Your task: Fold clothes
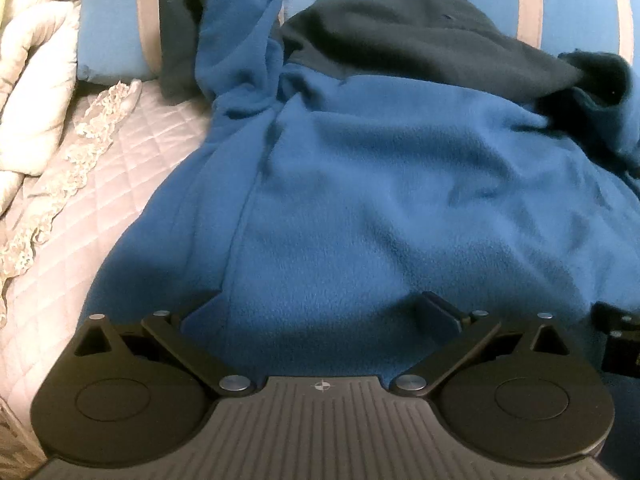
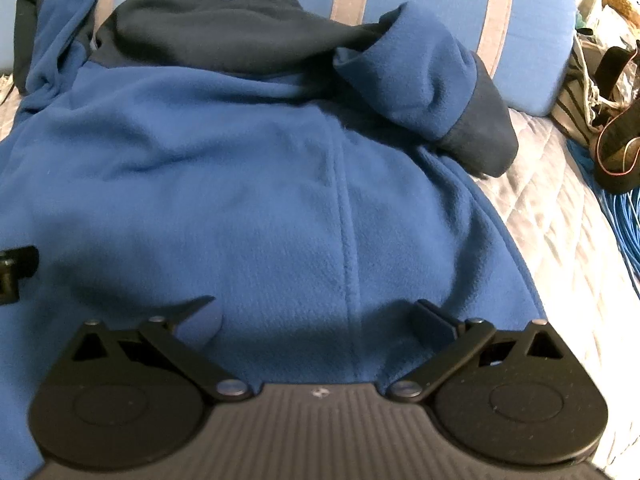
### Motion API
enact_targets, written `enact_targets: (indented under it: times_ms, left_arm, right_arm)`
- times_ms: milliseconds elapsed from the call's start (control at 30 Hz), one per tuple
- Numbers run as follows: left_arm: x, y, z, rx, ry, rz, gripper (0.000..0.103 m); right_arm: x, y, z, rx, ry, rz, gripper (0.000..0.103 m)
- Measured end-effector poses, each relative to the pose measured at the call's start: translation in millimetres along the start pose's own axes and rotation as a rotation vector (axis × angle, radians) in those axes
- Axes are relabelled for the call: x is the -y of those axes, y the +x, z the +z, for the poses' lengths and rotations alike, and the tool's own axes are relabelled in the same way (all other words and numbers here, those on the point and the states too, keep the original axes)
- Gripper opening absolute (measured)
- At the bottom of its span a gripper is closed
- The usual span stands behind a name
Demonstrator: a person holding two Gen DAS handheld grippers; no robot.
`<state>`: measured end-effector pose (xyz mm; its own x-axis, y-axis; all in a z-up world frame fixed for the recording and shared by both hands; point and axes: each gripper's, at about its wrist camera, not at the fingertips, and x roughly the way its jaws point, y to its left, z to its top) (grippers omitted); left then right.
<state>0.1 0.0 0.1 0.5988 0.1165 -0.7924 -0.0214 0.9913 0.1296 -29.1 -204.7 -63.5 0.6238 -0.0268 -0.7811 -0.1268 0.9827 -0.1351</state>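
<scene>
A blue fleece jacket lies spread back-up on the bed, its dark navy hood toward the pillows. Its left sleeve is bunched up beside the hood. In the right wrist view the same jacket shows its hood and a right sleeve folded up with a navy cuff. My left gripper hovers open over the lower left part of the jacket. Over the lower right part my right gripper also stands wide open. Neither grips any cloth.
The jacket rests on a pale quilted bedspread with lace trim. Blue pillows with grey stripes lie behind it. A cream comforter is heaped at the left. Bags and blue cables crowd the right edge.
</scene>
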Motion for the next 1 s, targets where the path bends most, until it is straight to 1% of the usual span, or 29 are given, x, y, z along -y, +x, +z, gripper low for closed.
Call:
enact_targets:
  times_ms: [100, 167, 200, 267, 600, 667, 733, 800, 867, 1000]
  left_arm:
    - [0, 1, 3, 0.001, -0.008, -0.008, 0.103]
    - [5, 2, 1, 0.016, 0.004, 0.010, 0.103]
    - [2, 1, -1, 0.026, -0.010, -0.006, 0.103]
    - [2, 3, 0, 0.018, -0.010, -0.006, 0.103]
    - [5, 5, -2, 0.027, 0.008, 0.012, 0.103]
    - [6, 5, -2, 0.027, 0.007, 0.019, 0.103]
    - [6, 5, -3, 0.028, 0.003, 0.026, 0.103]
    - [8, 4, -2, 0.027, 0.001, 0.034, 0.103]
    - [8, 4, -1, 0.024, -0.004, 0.041, 0.103]
    - [6, 5, 0, 0.018, -0.008, 0.036, 0.103]
  right_arm:
    - [-2, 0, 1, 0.007, -0.003, 0.015, 0.103]
    - [-4, 1, 4, -0.002, -0.004, 0.028, 0.103]
    - [-2, 4, 9, -0.021, 0.002, 0.045, 0.103]
    - [-2, 7, 10, -0.016, -0.003, 0.045, 0.103]
    - [-5, 6, 10, 0.026, 0.016, 0.044, 0.103]
    - [-6, 7, 8, 0.063, 0.015, 0.049, 0.103]
    - [-7, 9, 7, 0.127, -0.016, 0.063, 0.103]
    - [-5, 14, 5, 0.190, -0.008, 0.085, 0.103]
    - [-4, 16, 3, 0.223, -0.029, 0.096, 0.102]
    - [-6, 12, -9, 0.299, -0.035, 0.073, 0.103]
